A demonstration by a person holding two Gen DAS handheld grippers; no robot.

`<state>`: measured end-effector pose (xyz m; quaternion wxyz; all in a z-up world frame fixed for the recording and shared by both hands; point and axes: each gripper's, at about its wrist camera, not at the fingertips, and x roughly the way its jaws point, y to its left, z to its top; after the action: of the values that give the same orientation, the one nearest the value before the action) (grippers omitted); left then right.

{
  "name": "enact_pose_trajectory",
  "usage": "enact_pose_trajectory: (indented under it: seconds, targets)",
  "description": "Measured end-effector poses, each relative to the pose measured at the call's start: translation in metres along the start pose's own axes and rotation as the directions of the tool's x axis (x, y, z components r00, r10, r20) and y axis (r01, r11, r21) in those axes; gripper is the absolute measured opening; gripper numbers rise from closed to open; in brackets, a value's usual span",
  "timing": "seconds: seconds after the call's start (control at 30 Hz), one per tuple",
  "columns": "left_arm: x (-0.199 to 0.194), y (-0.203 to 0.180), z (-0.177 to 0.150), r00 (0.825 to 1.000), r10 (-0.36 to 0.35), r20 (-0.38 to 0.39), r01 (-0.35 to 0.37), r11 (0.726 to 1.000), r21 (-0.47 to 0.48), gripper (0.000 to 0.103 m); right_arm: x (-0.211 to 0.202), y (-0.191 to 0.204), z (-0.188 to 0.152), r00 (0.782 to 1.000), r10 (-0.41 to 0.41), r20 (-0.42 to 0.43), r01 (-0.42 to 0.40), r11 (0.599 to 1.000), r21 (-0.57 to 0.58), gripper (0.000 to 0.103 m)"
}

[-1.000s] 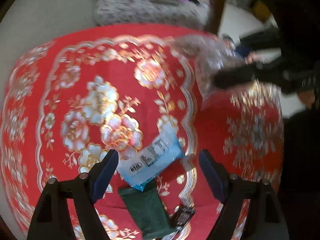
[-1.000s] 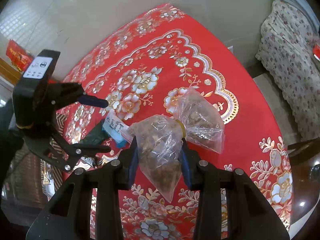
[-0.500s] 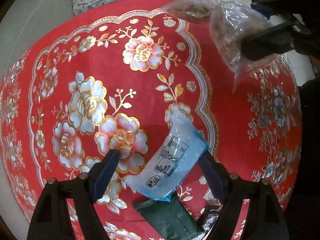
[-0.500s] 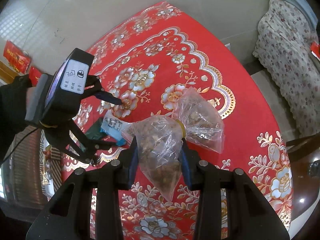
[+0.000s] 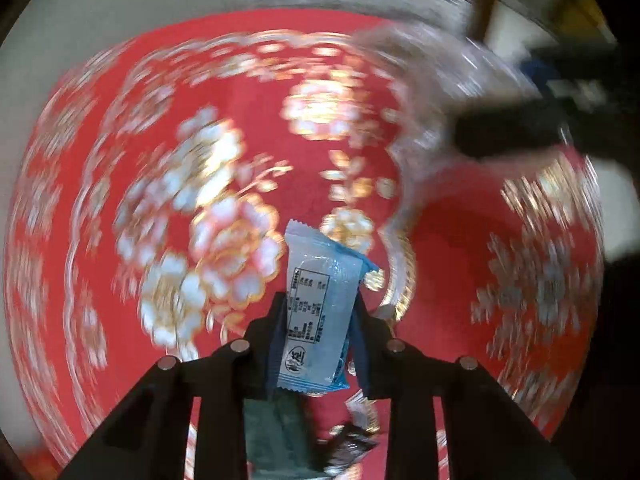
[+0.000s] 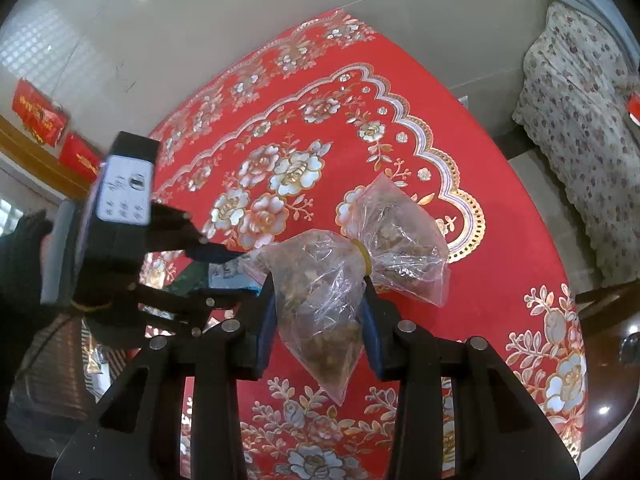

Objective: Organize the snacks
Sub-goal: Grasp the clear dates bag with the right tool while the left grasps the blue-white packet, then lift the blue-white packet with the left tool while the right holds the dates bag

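Note:
My left gripper [image 5: 318,312] is shut on a light blue snack packet [image 5: 318,320] and holds it above the red floral tablecloth [image 5: 240,140]. It also shows in the right wrist view [image 6: 224,276], with the blue packet [image 6: 228,270] between its fingers. My right gripper [image 6: 318,312] is shut on a clear plastic bag of brown snacks [image 6: 324,280] tied with a yellow band; the bag's far end rests on the cloth. That bag [image 5: 432,92] appears blurred at the upper right of the left wrist view.
A dark green packet [image 5: 276,436] and a small black packet [image 5: 348,448] lie on the cloth below my left gripper. A floral-covered seat [image 6: 580,100] stands past the table's far right edge. Red boxes [image 6: 38,118] sit at the left.
My left gripper has closed on the blue packet and lifted it off the cloth; the view is now motion-blurred. My right gripper still holds the clear bag in about the same place.

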<state>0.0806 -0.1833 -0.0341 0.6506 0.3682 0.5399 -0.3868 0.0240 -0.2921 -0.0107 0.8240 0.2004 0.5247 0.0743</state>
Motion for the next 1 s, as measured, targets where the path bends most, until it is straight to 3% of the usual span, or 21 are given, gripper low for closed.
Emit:
enact_pose_trajectory:
  seconds: [0.07,0.1,0.23,0.4,0.53,0.73,0.93,1.0]
  targets:
    - [-0.009,0.004,-0.009,0.999,0.015,0.037,-0.009,0.986,-0.166,0.031,0.004,0.0,-0.002,1.0,-0.006,-0.006,0.006,1.0,-0.013,0.036]
    - [-0.016,0.006,-0.015,0.998,0.01,0.065,0.007,0.966,-0.257,0.031,0.005,0.001,-0.003,1.0,-0.009,-0.011,0.009,1.0,-0.022,0.036]
    - [-0.043,0.009,-0.061,0.984,-0.017,0.179,0.117,0.816,-0.567,0.031,0.012,0.007,-0.007,0.999,0.013,-0.033,-0.014,0.999,-0.052,0.036]
    - [-0.056,-0.006,-0.129,0.982,0.069,0.177,0.095,0.631,-0.77,0.031,0.022,0.022,-0.01,0.996,0.058,-0.064,-0.064,0.994,-0.091,0.036]
    - [-0.054,-0.018,-0.162,0.984,0.131,0.118,0.034,0.516,-0.856,0.031,0.033,0.04,-0.012,0.984,0.138,-0.112,-0.15,0.983,-0.102,0.036]
    - [-0.06,-0.02,-0.188,0.976,0.209,0.065,-0.035,0.442,-0.896,0.031,0.047,0.073,-0.021,0.967,0.184,-0.175,-0.212,0.964,-0.161,0.036]
    - [-0.063,-0.014,-0.193,0.965,0.257,0.046,-0.065,0.408,-0.911,0.031,0.047,0.097,-0.025,0.961,0.197,-0.194,-0.239,0.945,-0.224,0.036]
    - [-0.066,-0.015,-0.192,0.962,0.267,0.052,-0.065,0.408,-0.911,0.031,0.045,0.101,-0.026,0.961,0.196,-0.196,-0.241,0.941,-0.239,0.036]
